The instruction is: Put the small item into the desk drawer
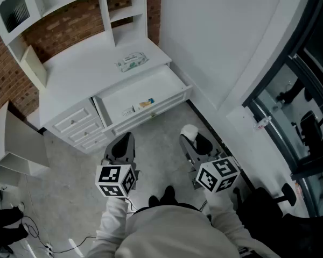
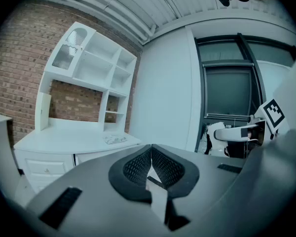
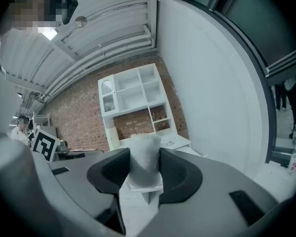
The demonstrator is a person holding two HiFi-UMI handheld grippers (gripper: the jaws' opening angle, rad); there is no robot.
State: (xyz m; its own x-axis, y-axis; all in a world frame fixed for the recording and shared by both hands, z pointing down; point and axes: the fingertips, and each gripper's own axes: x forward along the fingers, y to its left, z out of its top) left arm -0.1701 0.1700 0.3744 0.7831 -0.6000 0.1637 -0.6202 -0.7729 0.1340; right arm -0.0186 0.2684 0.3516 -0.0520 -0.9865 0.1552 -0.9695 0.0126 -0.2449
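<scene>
Nearest, the left gripper [image 2: 150, 153] is carried in front of the body with its dark ribbed jaws pressed together and nothing between them; it is judged to be spare, probably for pushing the drawer shut afterwards. The right gripper [image 3: 144, 158] is held beside it, roughly level, jaws partly parted and clamped on a small white soft fibrous roll [image 3: 142, 144]; the roll is gripped by its sides with its top poking past the pads, so that it can be dropped cleanly. The task's item is thus in the right gripper, above the grey concrete floor [image 1: 156, 144], short of the desk and not yet in the drawer. Further off, the shallow white wooden desk drawer [image 1: 161, 82] is seen pulled out, so no opening is needed. A small yellowish object [image 1: 146, 102] and a small flat white object [image 1: 128, 112] are lying near its front edge; what they are cannot be told; bare space is left behind them for the roll. Behind, a white-and-green soft packet [image 1: 132, 61] is lying on the white desk top [image 1: 81, 63], clear of the drawer. A white shelved hutch [image 1: 128, 16] is set against the red brick wall [image 1: 59, 28] at the back.
</scene>
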